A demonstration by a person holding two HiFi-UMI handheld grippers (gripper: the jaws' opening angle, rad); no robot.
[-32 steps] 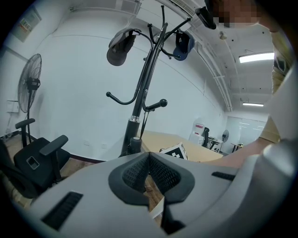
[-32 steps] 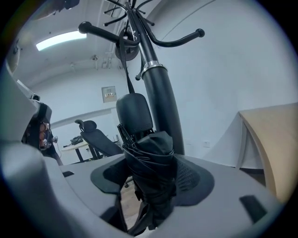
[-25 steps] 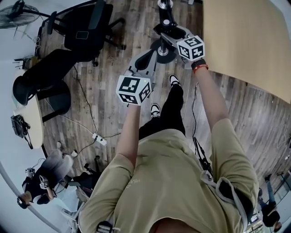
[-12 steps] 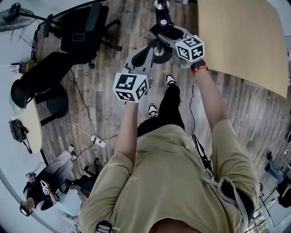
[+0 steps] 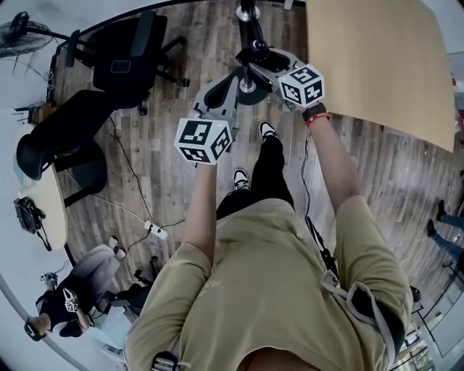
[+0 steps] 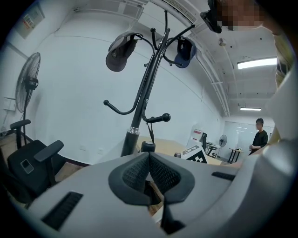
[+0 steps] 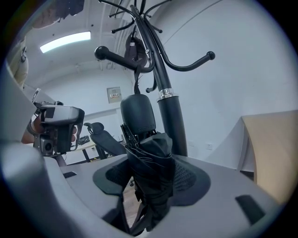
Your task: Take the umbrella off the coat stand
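Note:
A folded black umbrella [image 7: 150,172] stands upright between the jaws of my right gripper [image 7: 151,179], which is shut on its canopy. Its rounded handle [image 7: 138,114] rises above the pads, and a thin strap runs from it up to a hook of the black coat stand [image 7: 170,116]. In the left gripper view the stand [image 6: 144,97] rises straight ahead, with the umbrella's handle [image 6: 148,147] just past my left gripper [image 6: 149,157], shut with nothing in it. From the head view both grippers, left [image 5: 235,80] and right [image 5: 255,56], are held up beside the stand's pole [image 5: 248,22].
Two caps [image 6: 120,49] [image 6: 185,49] hang on the stand's upper hooks. Black office chairs [image 5: 130,54] [image 5: 65,123] stand to the left and a large wooden tabletop [image 5: 384,65] to the right. A power strip [image 5: 154,230] with cables lies on the floor. A person [image 5: 72,290] sits at lower left.
Both grippers have risen a little beside the stand. The right one has kept its hold on the umbrella, and the left has stayed shut.

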